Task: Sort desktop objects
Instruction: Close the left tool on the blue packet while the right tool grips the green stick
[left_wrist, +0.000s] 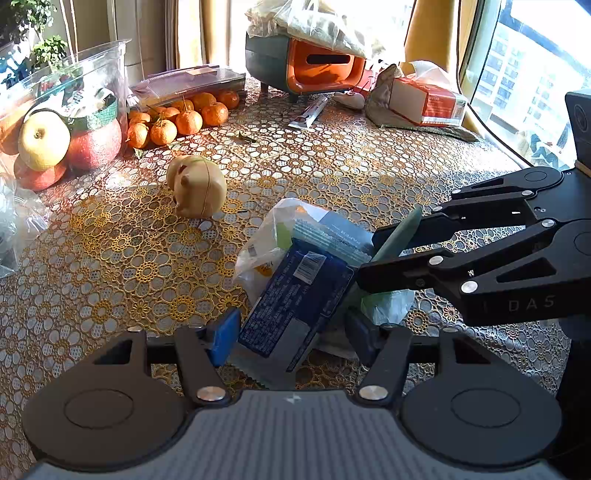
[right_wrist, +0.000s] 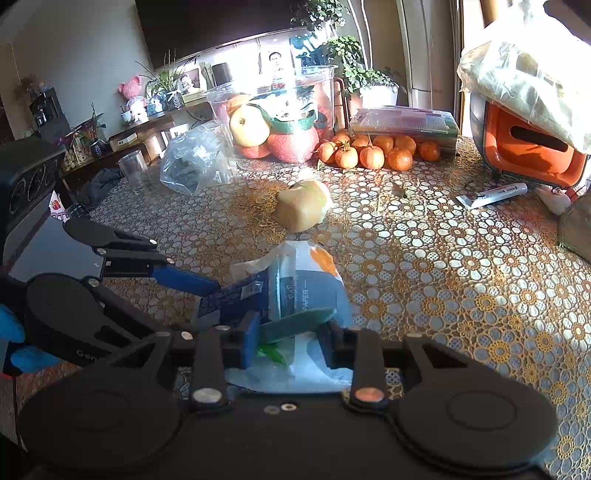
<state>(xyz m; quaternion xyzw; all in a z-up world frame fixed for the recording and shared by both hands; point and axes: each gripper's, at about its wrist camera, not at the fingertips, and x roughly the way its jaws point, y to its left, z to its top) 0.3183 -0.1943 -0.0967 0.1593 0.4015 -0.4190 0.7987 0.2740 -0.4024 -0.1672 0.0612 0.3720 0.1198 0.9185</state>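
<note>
A pile of packets lies mid-table: a dark blue packet (left_wrist: 295, 306) on top of a white and grey paper-tissue pack (left_wrist: 332, 230), also in the right wrist view (right_wrist: 306, 291). My left gripper (left_wrist: 295, 332) is open, with its blue pads either side of the dark blue packet's near end. My right gripper (right_wrist: 288, 339) is open over the white pack, and a green pad (right_wrist: 295, 323) sticks out between its fingers. It enters the left wrist view from the right (left_wrist: 373, 254). A tan cat-shaped figurine (left_wrist: 197, 188) stands behind the pile.
Several tangerines (left_wrist: 177, 118) and a clear tub of apples (left_wrist: 55, 122) stand at the back left. An orange and grey box (left_wrist: 306, 62) and a tissue pack (left_wrist: 424, 99) are at the back. A tube (left_wrist: 308, 112) lies near them. A crumpled clear bag (right_wrist: 192, 162) and glass (right_wrist: 133, 170) are beyond.
</note>
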